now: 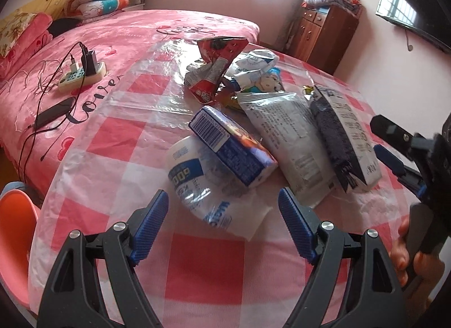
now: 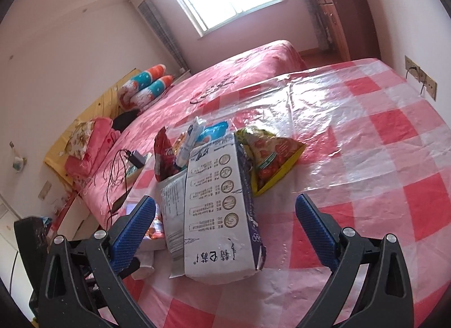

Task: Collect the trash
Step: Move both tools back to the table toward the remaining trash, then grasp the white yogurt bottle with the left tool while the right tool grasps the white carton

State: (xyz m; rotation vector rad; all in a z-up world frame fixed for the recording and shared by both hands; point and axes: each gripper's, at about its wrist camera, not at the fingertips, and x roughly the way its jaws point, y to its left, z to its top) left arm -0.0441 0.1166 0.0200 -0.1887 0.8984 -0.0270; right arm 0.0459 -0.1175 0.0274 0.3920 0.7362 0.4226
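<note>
The trash lay in a loose heap on the bench, on its red-and-white checked plastic cloth [image 1: 203, 266] beside a pink bed [image 1: 118, 35]. Nearest the left gripper [image 1: 222, 218] were a crumpled white-and-blue plastic wrapper [image 1: 194, 187] and a blue cardboard box with a barcode [image 1: 228, 144] leaning on it. Behind sat a red crinkled snack bag [image 1: 214, 68] and a flat white printed pouch [image 1: 287, 144].

The left gripper's jaws stood spread with nothing between them, hovering just short of the wrapper. The right gripper [image 2: 225, 232] was likewise spread and empty, its fingers either side of a tall white-and-dark-blue carton [image 2: 220, 209] but not touching it; a yellow-and-red chip bag [image 2: 270, 159] lay just beyond.

The step in hand appeared to be the approach, with nothing yet picked up. The next move probably called for each gripper to advance and close, the right on the carton's narrow sides, the left on the wrapper, which looked limp and likely to slip. No bin was visible.
</note>
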